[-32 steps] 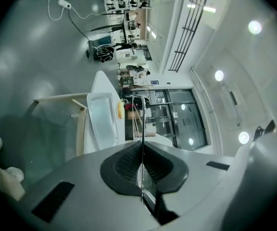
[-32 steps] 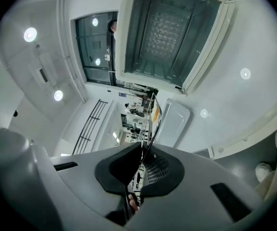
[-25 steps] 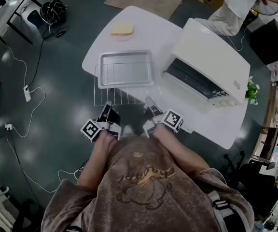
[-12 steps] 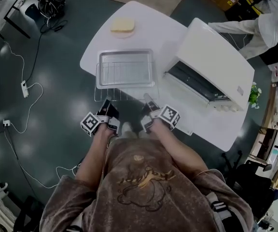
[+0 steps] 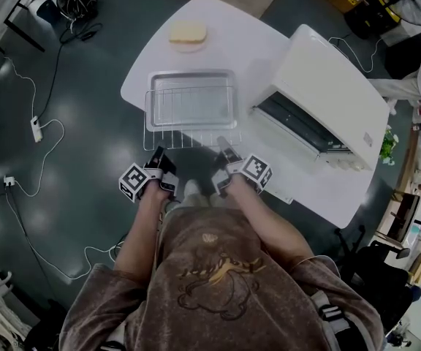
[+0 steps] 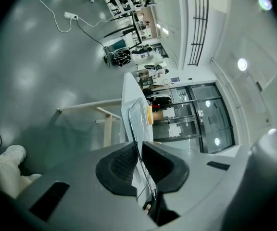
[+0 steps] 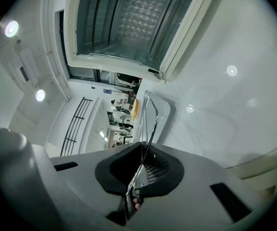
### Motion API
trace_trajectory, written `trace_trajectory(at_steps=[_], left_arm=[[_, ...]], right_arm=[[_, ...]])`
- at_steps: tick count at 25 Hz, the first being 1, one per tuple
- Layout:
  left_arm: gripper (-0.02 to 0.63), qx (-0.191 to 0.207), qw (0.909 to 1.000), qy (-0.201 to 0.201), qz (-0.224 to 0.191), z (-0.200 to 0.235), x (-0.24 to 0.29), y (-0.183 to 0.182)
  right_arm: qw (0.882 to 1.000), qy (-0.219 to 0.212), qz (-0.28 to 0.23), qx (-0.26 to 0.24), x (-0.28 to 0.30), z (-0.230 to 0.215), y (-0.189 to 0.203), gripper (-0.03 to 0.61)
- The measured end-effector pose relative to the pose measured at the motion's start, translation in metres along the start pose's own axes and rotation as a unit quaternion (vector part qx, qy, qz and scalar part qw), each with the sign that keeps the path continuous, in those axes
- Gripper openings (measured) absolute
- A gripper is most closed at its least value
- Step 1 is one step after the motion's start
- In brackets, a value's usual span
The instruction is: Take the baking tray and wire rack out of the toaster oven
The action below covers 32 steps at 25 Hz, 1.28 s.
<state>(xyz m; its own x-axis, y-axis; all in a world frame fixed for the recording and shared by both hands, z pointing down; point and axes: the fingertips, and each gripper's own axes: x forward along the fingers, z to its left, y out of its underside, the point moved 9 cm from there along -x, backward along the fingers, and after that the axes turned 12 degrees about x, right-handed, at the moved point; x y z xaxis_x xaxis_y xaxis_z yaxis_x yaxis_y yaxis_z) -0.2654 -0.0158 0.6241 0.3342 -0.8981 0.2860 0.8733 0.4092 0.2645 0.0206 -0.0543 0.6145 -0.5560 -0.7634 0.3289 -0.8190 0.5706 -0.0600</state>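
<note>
White table (image 5: 225, 35) ahead: our left gripper (image 5: 161, 154) and right gripper (image 5: 225, 146) pinch the wire rack (image 5: 188, 134) at its near edge, so the baking tray (image 5: 191, 99) beyond rides level.

No text, brand or number can be read. A small label (image 5: 369, 139) is seen on the toaster oven (image 5: 327, 86), its print too small to be made out.

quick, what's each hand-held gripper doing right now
left hand-held gripper: closed on the near edge of the wire rack
right hand-held gripper: closed on that same edge of the wire rack
</note>
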Motion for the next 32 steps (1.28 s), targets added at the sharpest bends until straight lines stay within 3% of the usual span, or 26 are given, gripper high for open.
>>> trace_trajectory(at_steps=[11,14,17,19,21,28,32], left_arm=[[0.020,-0.013,0.9999,0.004,0.000,0.002,-0.010,-0.006],[0.020,-0.029,0.9995,0.009,0.001,0.004,-0.008,-0.005],[0.011,-0.061,0.9976,0.021,-0.024,0.007,-0.006,-0.005],[0.009,-0.069,0.9967,0.020,-0.037,0.009,-0.004,-0.005],[0.009,-0.063,0.9971,0.018,-0.040,0.012,-0.002,-0.006],[0.010,-0.056,0.9977,0.015,-0.037,0.022,0.010,-0.010],[0.011,-0.052,0.9979,0.014,-0.036,0.030,0.018,-0.011]], right_arm=[[1.000,-0.001,0.003,0.005,0.015,0.001,-0.001,0.005],[1.000,-0.003,0.000,0.004,0.019,0.001,-0.002,0.005],[1.000,-0.012,0.017,0.005,0.024,-0.002,-0.002,0.006],[0.999,-0.010,0.042,0.021,0.024,-0.007,0.001,0.034],[0.997,-0.014,0.058,0.038,0.021,-0.012,0.005,0.128],[0.996,-0.036,0.071,0.045,-0.007,-0.010,0.022,0.129],[0.997,-0.047,0.059,0.003,-0.021,-0.003,0.019,0.129]])
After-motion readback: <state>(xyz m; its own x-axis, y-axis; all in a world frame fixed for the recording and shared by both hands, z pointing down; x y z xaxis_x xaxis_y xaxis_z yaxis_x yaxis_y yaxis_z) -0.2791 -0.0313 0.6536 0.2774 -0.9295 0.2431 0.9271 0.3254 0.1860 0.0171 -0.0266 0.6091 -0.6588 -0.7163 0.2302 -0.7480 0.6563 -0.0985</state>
